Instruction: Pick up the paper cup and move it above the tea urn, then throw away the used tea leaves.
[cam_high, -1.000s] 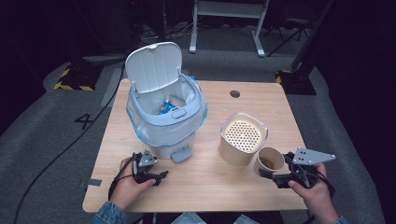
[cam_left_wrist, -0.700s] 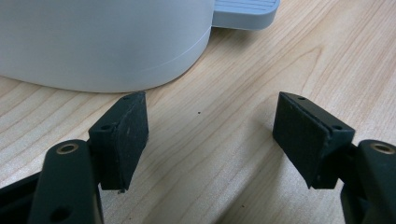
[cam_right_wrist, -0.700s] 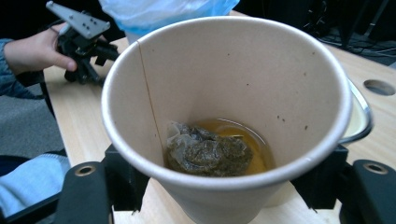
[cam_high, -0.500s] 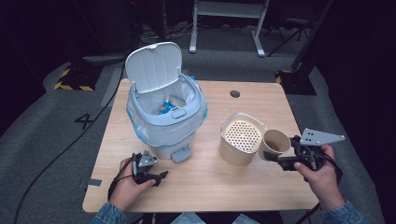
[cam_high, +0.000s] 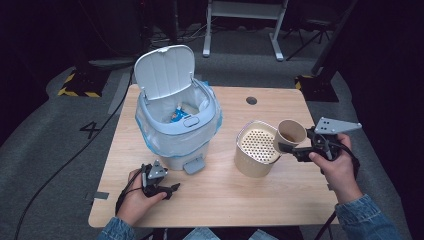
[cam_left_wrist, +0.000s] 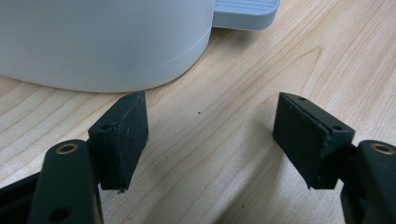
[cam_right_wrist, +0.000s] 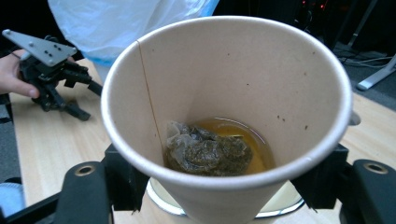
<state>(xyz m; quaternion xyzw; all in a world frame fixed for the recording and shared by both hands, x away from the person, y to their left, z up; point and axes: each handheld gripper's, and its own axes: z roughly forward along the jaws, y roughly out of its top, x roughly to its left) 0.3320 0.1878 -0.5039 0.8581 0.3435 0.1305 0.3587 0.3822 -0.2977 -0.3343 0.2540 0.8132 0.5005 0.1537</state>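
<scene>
A tan paper cup hangs in the air at the right rim of a beige canister with a perforated strainer top. My right gripper is shut on the cup's lower wall. In the right gripper view the cup holds a wet tea bag in a little amber liquid, with my right gripper clamped on both sides. My left gripper rests on the table beside the bin's base, open, with nothing between the jaws of the left gripper.
A pale blue pedal bin with its lid up and a blue liner stands at the table's left middle, with rubbish inside. Its pedal lies just ahead of the left gripper. The wooden table has a cable hole.
The right gripper has carried the cup up off the table and leftward to the canister's rim. The left gripper has stayed where it was.
</scene>
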